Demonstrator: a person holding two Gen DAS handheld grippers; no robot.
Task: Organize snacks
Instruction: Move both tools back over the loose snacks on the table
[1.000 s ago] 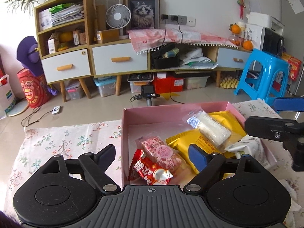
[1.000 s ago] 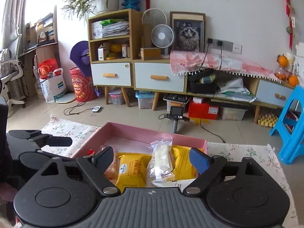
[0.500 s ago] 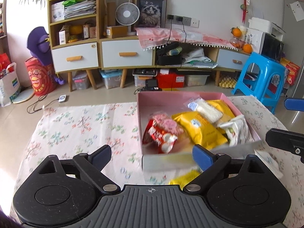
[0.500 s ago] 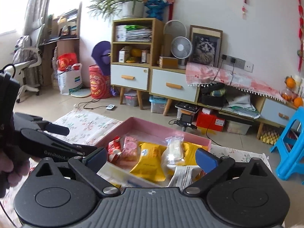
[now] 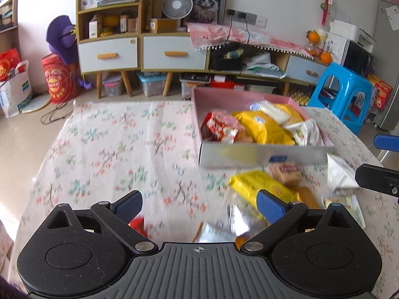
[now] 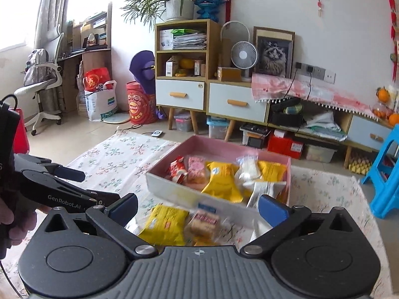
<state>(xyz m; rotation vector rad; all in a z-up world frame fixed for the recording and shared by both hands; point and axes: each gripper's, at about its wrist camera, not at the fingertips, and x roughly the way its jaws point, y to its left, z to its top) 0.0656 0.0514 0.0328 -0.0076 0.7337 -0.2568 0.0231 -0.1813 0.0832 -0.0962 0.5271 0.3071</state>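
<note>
a: on the floral cloth (image 5: 119, 149) the pink box (image 6: 174, 189) is sitting part-filled; loose snacks are lying just before it.
b: step?
a: between picks, i judge. both grippers' jaws have just been opening, gaping, nothing between.
b: next?
a: right gripper (image 6: 198, 206) needing to drop onto the yellow packet (image 6: 165, 224) just below its fingers; left gripper (image 5: 199, 203) hovering beside.

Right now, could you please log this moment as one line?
left gripper: open, empty | right gripper: open, empty | box: holds snacks | yellow packet: on cloth

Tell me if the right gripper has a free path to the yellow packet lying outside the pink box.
Probably yes: the right gripper is open and empty, and the yellow packet lies on the tablecloth right ahead, nothing between.
</note>
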